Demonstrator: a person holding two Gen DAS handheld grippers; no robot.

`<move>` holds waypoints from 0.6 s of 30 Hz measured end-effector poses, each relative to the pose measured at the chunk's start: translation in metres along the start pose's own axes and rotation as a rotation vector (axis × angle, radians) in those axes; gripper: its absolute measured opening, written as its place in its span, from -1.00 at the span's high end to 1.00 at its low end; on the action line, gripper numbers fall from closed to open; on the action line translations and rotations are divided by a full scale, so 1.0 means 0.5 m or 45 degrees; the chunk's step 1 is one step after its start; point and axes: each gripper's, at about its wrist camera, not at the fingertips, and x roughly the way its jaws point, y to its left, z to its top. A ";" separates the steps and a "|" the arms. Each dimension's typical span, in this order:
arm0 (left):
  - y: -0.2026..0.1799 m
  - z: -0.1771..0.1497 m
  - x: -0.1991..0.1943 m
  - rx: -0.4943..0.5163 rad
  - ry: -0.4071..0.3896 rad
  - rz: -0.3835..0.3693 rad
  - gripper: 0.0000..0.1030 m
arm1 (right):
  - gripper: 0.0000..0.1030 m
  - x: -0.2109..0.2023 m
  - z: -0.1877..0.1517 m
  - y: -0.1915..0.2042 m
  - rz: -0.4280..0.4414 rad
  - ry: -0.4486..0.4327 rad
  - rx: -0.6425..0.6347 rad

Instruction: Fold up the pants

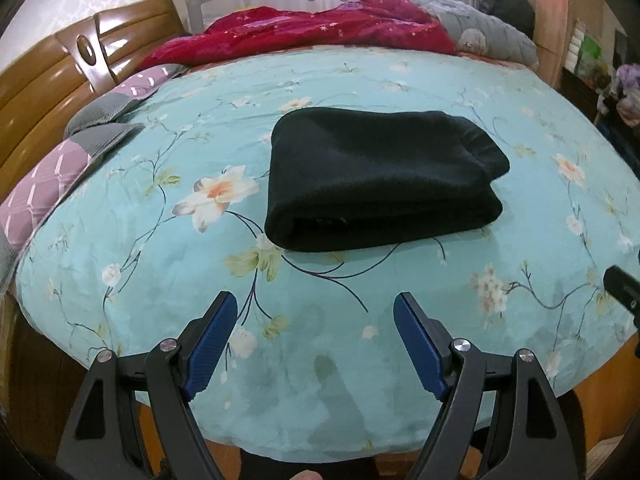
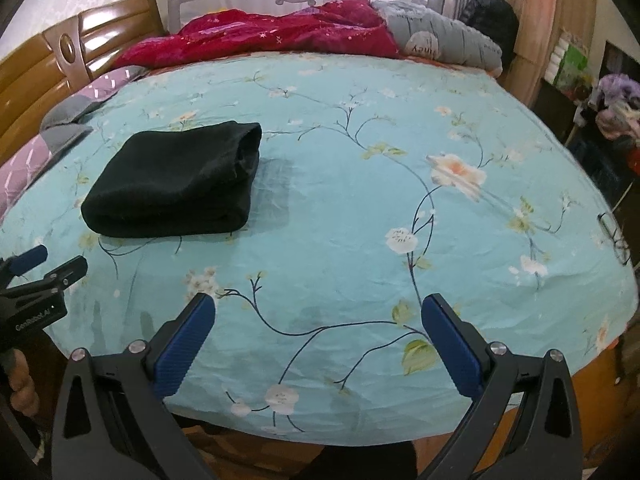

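Observation:
The black pants (image 1: 380,176) lie folded into a thick rectangular bundle on the floral turquoise bedspread (image 1: 160,280). In the right wrist view the pants (image 2: 176,180) sit at the left. My left gripper (image 1: 316,304) hovers open near the bed's front edge, short of the bundle, with nothing between its blue pads. My right gripper (image 2: 318,304) is open too, over bare bedspread (image 2: 360,220) to the right of the bundle. The left gripper (image 2: 44,260) shows at the left edge of the right wrist view, held by a hand (image 2: 22,392).
A crumpled red blanket (image 1: 312,28) and a grey quilt (image 1: 488,32) lie along the far side of the bed. Purple-and-grey pillows (image 1: 60,168) rest against the wooden headboard (image 1: 48,80) at the left. Cluttered furniture (image 2: 600,120) stands at the right.

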 end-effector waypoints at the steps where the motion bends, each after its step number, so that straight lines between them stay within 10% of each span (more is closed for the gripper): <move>1: -0.004 0.000 -0.001 0.018 0.002 0.002 -0.57 | -1.00 -0.003 0.001 0.002 -0.009 -0.005 -0.009; 18: -0.025 0.006 -0.039 0.030 -0.049 -0.154 -0.60 | -1.00 -0.011 -0.003 0.003 -0.048 0.014 -0.011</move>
